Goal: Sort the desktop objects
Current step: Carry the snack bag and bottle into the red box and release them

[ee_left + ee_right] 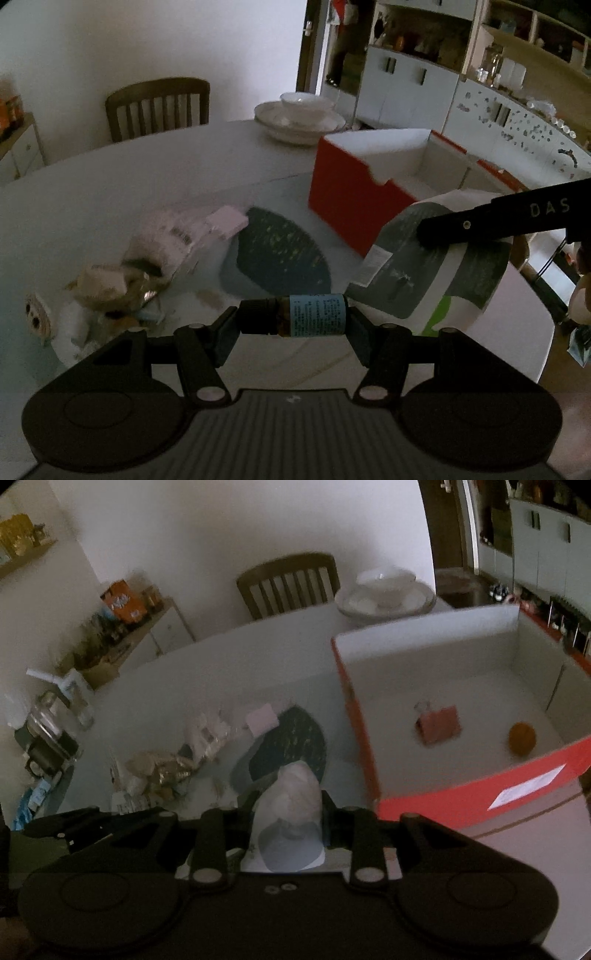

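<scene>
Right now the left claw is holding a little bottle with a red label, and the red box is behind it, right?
Not quite. The left wrist view shows the label on the little bottle is blue, not red. The left claw does hold it, with the red box behind.

wooden chair [159, 107], stacked white bowls [301, 116], white cabinets [406, 88]

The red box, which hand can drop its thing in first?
Probably the right. Its tool grips a white packet beside the red box; the left tool, holding a small bottle, looks farther back.
</scene>
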The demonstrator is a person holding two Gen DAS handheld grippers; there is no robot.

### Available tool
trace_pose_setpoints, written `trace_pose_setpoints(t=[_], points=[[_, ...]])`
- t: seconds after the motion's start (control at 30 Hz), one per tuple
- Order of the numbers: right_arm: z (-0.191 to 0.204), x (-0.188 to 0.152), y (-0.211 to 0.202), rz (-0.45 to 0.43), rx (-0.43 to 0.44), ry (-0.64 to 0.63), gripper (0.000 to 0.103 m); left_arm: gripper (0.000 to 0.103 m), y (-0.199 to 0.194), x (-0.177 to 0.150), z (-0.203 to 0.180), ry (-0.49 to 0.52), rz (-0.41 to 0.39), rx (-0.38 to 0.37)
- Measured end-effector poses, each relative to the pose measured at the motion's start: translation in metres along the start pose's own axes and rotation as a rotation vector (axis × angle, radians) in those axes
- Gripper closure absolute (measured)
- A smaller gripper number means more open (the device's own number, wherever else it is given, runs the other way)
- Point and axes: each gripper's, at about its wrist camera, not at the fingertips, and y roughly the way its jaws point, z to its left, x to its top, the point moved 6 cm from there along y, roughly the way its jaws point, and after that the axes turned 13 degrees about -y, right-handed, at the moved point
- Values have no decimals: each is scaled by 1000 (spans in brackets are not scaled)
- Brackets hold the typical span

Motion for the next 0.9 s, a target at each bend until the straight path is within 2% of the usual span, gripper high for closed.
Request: trace_pose_setpoints(t=[0.43, 0.9], points=[[-41, 22, -35, -75, -19, -5, 73, 41, -8, 33, -55, 67, -24, -42], [-107, 31, -60, -130, -86, 27, 73, 41, 9, 57, -120, 144, -47, -87]])
